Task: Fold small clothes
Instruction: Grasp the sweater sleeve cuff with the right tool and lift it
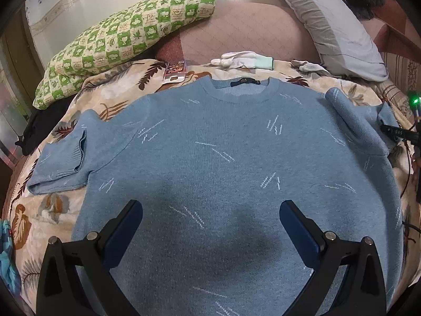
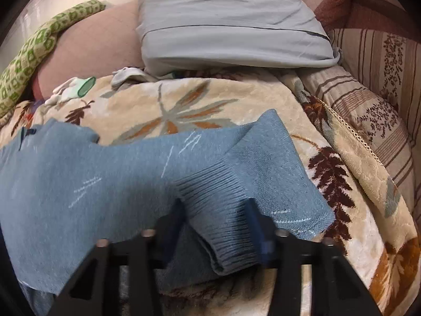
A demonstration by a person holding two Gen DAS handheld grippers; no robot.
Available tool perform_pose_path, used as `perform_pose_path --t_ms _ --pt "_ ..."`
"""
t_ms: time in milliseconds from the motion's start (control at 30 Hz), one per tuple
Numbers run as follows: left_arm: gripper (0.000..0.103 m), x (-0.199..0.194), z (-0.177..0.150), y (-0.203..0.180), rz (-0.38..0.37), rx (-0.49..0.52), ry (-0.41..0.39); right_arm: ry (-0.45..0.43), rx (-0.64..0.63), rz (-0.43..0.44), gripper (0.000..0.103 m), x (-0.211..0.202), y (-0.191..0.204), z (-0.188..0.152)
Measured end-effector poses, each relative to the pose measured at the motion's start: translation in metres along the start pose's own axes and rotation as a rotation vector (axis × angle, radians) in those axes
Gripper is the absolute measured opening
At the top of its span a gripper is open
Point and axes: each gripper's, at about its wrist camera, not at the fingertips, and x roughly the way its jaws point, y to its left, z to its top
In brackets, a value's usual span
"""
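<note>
A light blue short-sleeved knit sweater [image 1: 223, 158] with pale dash marks lies flat, front up, on a leaf-patterned blanket [image 1: 110, 100], collar away from me. My left gripper [image 1: 210, 218] is open and empty, hovering over the sweater's lower middle. The sweater's right sleeve [image 2: 236, 173] is lifted off the blanket, and my right gripper [image 2: 215, 216] is shut on its ribbed cuff [image 2: 221, 210]. In the left wrist view that sleeve [image 1: 350, 115] stands up, folded, at the far right. The left sleeve [image 1: 63, 158] lies flat.
A green checked pillow [image 1: 126, 34] lies at the back left, a grey pillow [image 2: 226, 21] at the back right. White gloves [image 1: 242, 59] and a small packet [image 1: 175, 71] lie beyond the collar. Cables and a green light [image 1: 414, 101] are at the right edge.
</note>
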Motion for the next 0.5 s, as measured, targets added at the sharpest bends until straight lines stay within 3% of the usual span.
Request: perform_pose_path --t_ms 167,400,500 --pt "0.103 0.001 0.001 0.0 -0.003 0.008 -0.006 -0.061 0.191 0.042 0.025 -0.017 -0.038 0.003" --pt "0.103 -0.001 -0.001 -0.002 -0.003 0.015 -0.018 -0.19 0.592 0.213 0.024 -0.042 -0.126 -0.014" --pt "0.103 -0.001 -0.001 -0.003 0.001 0.026 -0.025 -0.186 0.649 0.225 0.028 -0.041 -0.141 -0.02"
